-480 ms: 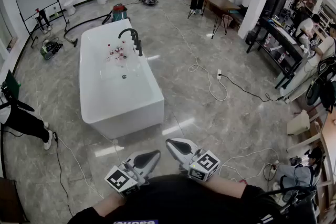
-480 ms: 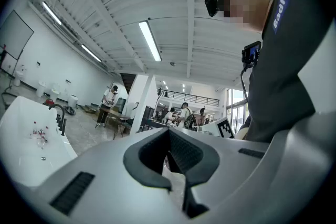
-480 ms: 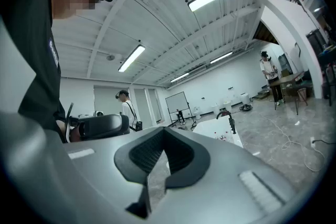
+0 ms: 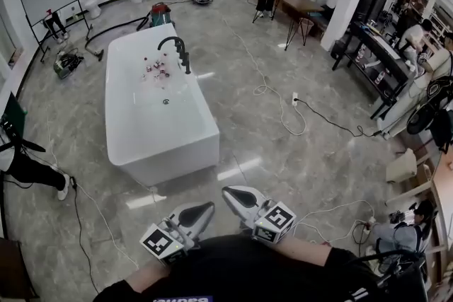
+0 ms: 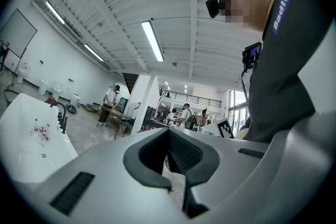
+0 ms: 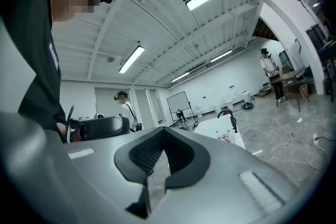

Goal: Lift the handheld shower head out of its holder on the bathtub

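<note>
Ahead, slim black shower head (image 4: 187, 63) upright on white bathtub (image 4: 145, 141) rim.

Shower head (image 4: 186, 61) too small to resolve; tub items (image 4: 157, 70) indistinct

White bathtub (image 4: 170, 155) mid-floor; dark tap fitting (image 4: 180, 53) on rim, possibly shower head; cables (image 4: 263, 90) nearby.

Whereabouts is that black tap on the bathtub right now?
In the head view it's upper left of centre: the black tap stands on the right-hand rim of the white bathtub, towards its far end, beside some small items.
</note>
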`<action>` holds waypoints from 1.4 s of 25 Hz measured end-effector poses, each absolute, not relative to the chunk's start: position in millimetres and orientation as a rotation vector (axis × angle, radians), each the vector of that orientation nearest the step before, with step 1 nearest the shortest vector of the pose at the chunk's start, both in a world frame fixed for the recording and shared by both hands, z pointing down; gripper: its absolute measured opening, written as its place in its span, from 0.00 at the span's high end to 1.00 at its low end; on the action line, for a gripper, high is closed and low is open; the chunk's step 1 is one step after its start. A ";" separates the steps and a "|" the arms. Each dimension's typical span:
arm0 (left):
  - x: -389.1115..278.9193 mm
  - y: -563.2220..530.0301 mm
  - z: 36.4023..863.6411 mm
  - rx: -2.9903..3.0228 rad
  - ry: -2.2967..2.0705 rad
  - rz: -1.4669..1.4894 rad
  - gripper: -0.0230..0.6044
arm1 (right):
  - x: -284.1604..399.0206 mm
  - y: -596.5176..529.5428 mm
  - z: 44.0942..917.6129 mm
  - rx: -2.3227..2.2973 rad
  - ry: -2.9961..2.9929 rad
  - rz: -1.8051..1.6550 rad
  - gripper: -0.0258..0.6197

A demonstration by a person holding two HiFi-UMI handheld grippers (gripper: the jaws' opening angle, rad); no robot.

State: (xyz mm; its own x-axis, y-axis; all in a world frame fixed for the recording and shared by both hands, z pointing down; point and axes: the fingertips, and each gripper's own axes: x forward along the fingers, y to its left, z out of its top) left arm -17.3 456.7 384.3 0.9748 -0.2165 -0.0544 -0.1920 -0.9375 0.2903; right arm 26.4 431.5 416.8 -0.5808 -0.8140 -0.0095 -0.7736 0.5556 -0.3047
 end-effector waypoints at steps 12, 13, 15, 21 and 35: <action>20.4 440.0 380.0 2.801 -0.501 -0.168 0.97 | 72.9 417.4 419.4 -1.269 2.642 -0.390 0.96; 19.5 439.9 387.0 2.801 -0.517 -0.158 0.97 | 76.1 414.8 419.7 -1.258 2.633 -0.399 0.96; 19.6 436.2 393.1 2.800 -0.548 -0.153 0.97 | 84.1 409.4 427.1 -1.249 2.646 -0.407 0.96; 32.1 404.9 388.4 2.814 -0.566 -0.176 0.97 | 95.9 373.2 427.4 -1.234 2.684 -0.380 0.96; -18.0 160.5 395.6 2.854 -0.418 -0.228 0.97 | 43.2 134.9 439.3 -1.379 2.701 -0.346 0.96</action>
